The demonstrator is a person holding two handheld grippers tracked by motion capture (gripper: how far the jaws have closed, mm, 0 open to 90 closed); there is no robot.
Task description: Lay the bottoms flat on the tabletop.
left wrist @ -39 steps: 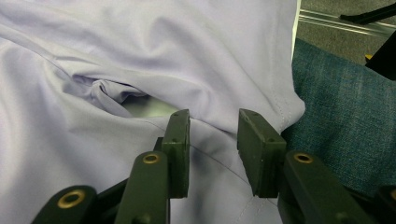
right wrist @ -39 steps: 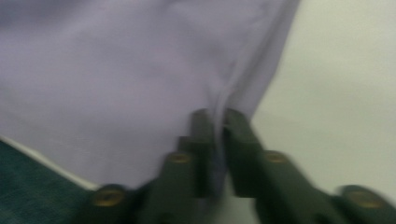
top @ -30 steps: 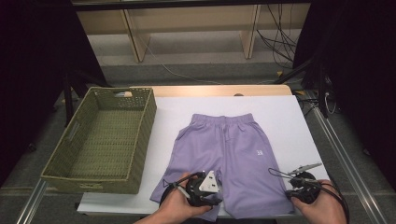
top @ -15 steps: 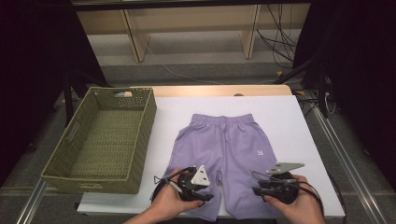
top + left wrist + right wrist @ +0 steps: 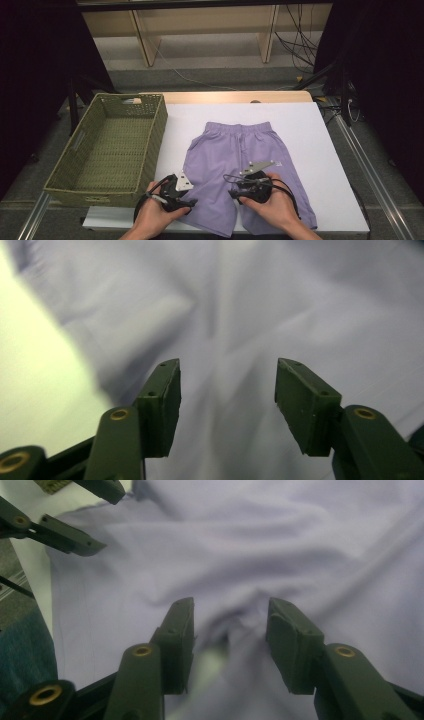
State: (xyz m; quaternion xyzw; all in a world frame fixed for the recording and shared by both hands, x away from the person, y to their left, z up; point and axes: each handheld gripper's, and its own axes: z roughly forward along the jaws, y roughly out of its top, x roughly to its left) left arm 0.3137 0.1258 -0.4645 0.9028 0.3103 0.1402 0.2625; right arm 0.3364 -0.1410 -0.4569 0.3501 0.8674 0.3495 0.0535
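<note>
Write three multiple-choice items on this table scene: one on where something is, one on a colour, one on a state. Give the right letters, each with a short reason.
1. Where does the woven basket stand relative to the shorts?
A. at their left on the table
B. on top of them
C. at their right

2. What colour are the shorts?
A. red
B. lilac
C. black

3. How do the jaws of the left gripper stand?
A. shut on the basket rim
B. apart, with nothing clamped
C. shut flat together

Key: 1 A, the high view shows the basket on the left of the white board, clear of the shorts. 2 B, the cloth is pale purple in every view. 3 B, the left gripper view shows a wide gap between the pads, with cloth beyond them.
</note>
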